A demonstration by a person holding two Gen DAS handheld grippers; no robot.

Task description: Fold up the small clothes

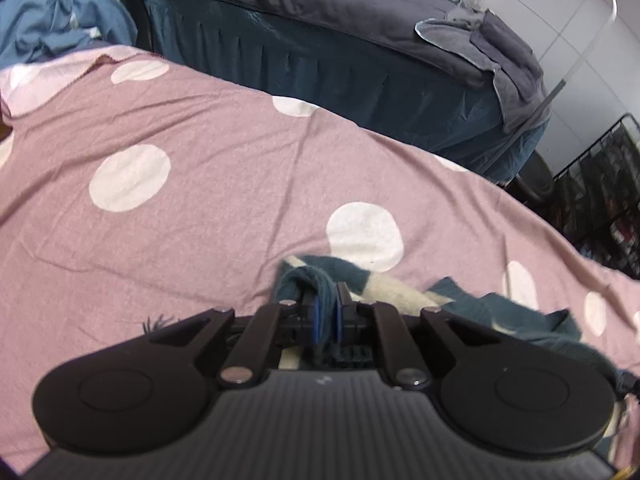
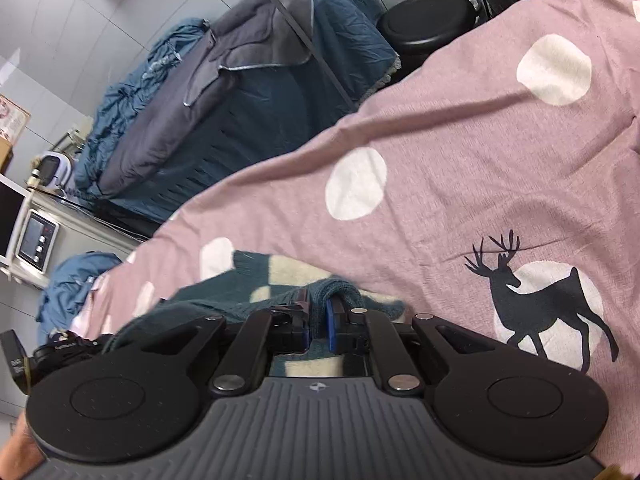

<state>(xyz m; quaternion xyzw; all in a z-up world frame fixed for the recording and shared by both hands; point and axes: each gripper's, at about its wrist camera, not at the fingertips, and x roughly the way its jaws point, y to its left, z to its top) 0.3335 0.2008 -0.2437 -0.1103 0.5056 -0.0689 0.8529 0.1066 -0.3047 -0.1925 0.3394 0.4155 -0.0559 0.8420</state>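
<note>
Pink bedsheet [image 1: 200,128] w/ white dots was spread across both views as the work surface, and a second bed [image 1: 360,32] in dark blue w/ a grey cover was seen behind it.

In the left wrist view, the left gripper [image 1: 326,312] was seen nearly closed, its blue pads pinching a bunched fold of a teal-and-cream knit garment [image 1: 384,284]. Rest of the garment was laid on the sheet to the right of the fingers, rumpled. A black wire rack [image 1: 600,184] was shown at the right edge only in this view, and a heap of blue cloth [image 1: 52,16] at top left.

In the right wrist view, the right gripper [image 2: 318,320] was likewise seen almost shut, w/ a fold of the same garment [image 2: 280,280] clamped between its pads; the garment was spread to the left of the fingers. Only here were shown a black deer print [image 2: 548,304] on the sheet, a round black stool [image 2: 428,16] by the other bed, and a small appliance w/ a screen [image 2: 36,240] at far left. Part of a person's hand [image 2: 20,448] was glimpsed at bottom left.
</note>
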